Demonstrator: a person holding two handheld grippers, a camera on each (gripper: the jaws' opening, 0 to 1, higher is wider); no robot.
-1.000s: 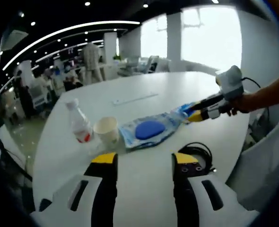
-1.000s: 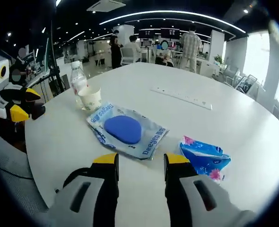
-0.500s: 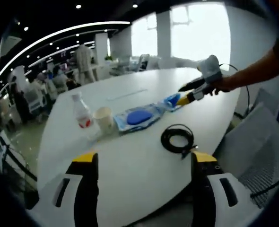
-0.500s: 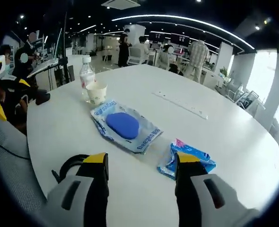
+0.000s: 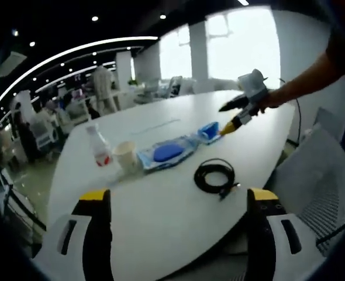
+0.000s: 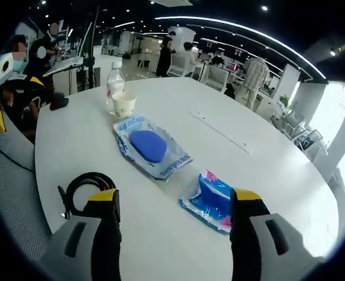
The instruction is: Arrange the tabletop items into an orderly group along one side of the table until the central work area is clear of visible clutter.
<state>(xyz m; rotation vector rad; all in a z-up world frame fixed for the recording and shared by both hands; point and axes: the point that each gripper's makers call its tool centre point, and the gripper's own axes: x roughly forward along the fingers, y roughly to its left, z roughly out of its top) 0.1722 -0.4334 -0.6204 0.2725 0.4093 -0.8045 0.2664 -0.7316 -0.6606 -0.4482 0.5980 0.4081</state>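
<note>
your right gripper (image 6: 173, 205) has spread its fingers wide over the blue packet (image 6: 211, 201) at 12 o'clock; left gripper (image 5: 178, 202) wide too, nothing gathered.

The white table (image 6: 266, 170) is looking smooth and faintly glossy; the blue packets (image 6: 210, 202) are shining like crinkled plastic; the cup (image 6: 124, 105) is looking papery matt.

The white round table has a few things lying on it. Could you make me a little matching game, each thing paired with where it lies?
Things:
1. clear plastic water bottle
2. coiled black cable
3. small blue tissue pack
4. clear packet holding a blue oval pad

Places:
A. between the right gripper's jaws
B. beside the white paper cup
C. between cup and tissue pack
D. nearest the table edge

Pairs: 1-B, 2-D, 3-A, 4-C
</note>
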